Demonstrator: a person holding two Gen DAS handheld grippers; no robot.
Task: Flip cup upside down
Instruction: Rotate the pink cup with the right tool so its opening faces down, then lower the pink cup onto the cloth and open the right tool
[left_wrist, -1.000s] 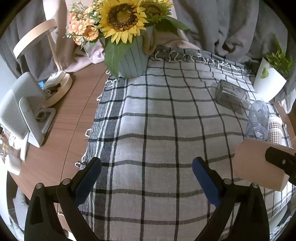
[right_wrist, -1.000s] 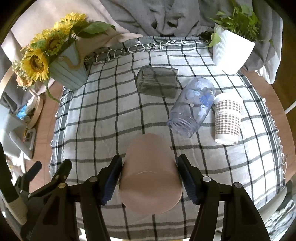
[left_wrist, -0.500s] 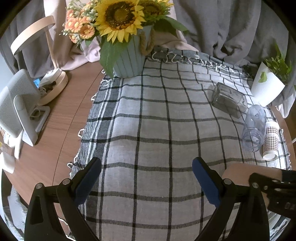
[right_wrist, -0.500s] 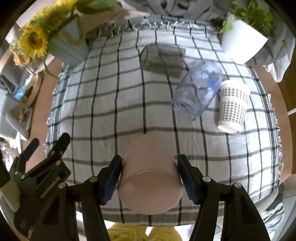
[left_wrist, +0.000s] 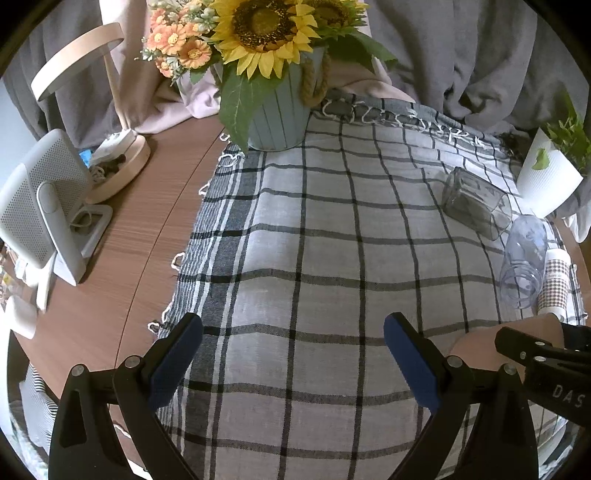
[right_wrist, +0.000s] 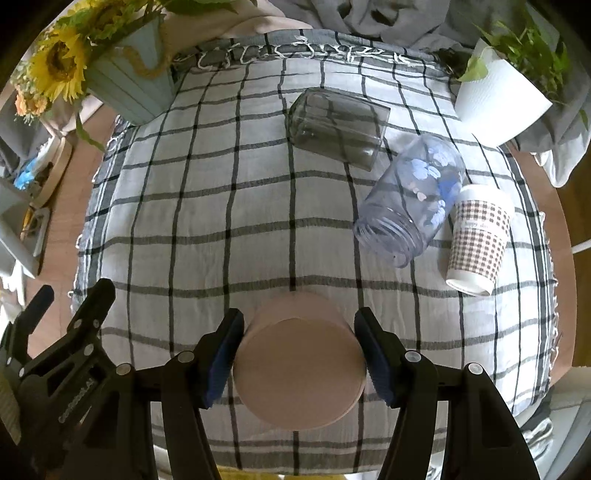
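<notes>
Right gripper pinches the plain pink cylindrical cup between both blue pads, flat base toward the camera, over the near edge of the grey checked tablecloth. Left gripper is spread, holding nothing.

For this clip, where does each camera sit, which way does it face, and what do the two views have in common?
Left wrist: on the left tool, over the near edge of the checked cloth, facing the sunflower pot; its open fingers show.
Right wrist: on the right tool, angled down; its fingers grip the pink cup, flat end toward the camera.
Shared: cloth, pot, grey glass, clear jar, checked paper cup, pink cup, each other's tool.
</notes>
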